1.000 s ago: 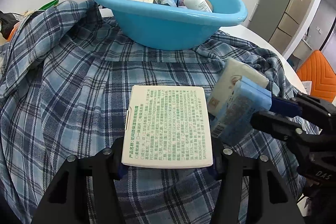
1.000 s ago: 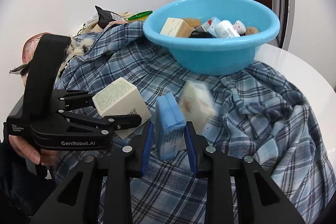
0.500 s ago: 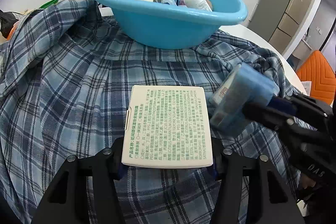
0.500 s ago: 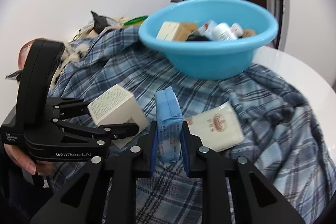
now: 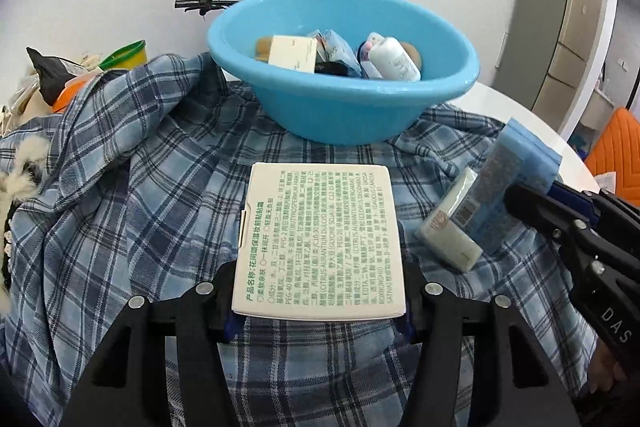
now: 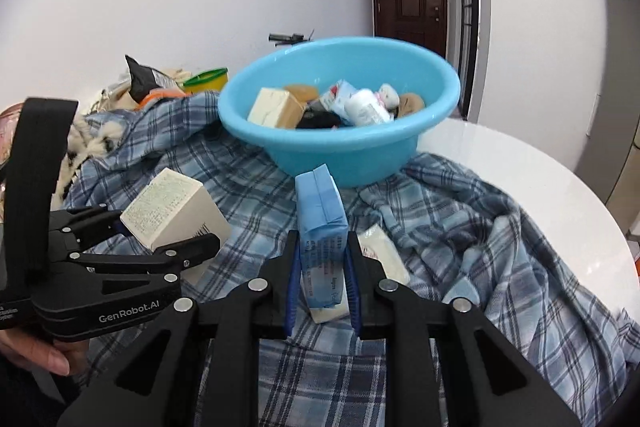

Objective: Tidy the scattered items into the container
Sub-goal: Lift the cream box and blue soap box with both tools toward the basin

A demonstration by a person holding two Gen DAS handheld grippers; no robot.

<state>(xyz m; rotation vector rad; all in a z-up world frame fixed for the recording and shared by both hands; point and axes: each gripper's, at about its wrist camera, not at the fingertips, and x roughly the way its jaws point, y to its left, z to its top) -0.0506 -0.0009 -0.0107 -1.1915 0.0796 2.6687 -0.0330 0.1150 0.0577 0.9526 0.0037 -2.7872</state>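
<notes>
A light blue basin [image 5: 344, 107] with several toiletries in it stands on a plaid shirt [image 5: 140, 211]. My left gripper [image 5: 319, 307] is shut on a cream box [image 5: 320, 243] printed with green text, held flat above the shirt in front of the basin. To its right, my right gripper [image 6: 322, 267] is shut on a blue packet [image 6: 320, 219], held upright on edge. A white packet [image 6: 384, 255] lies on the shirt just under and right of the blue packet [image 5: 508, 195]. In the right wrist view, the left gripper [image 6: 166, 227] with the cream box [image 6: 172, 211] is at the left.
The shirt covers a round white table [image 6: 540, 187], bare at the right. Clutter sits at the back left: a yellow-green cup [image 6: 206, 79], a black bag [image 6: 142, 79] and a furry item [image 6: 96, 143]. An orange chair [image 5: 616, 143] and a grey cabinet [image 5: 560, 19] stand beyond.
The right gripper's jaws closed tighter on the blue packet and raised it. The white packet dropped away from it onto the shirt. Both views tilted up toward the basin.
</notes>
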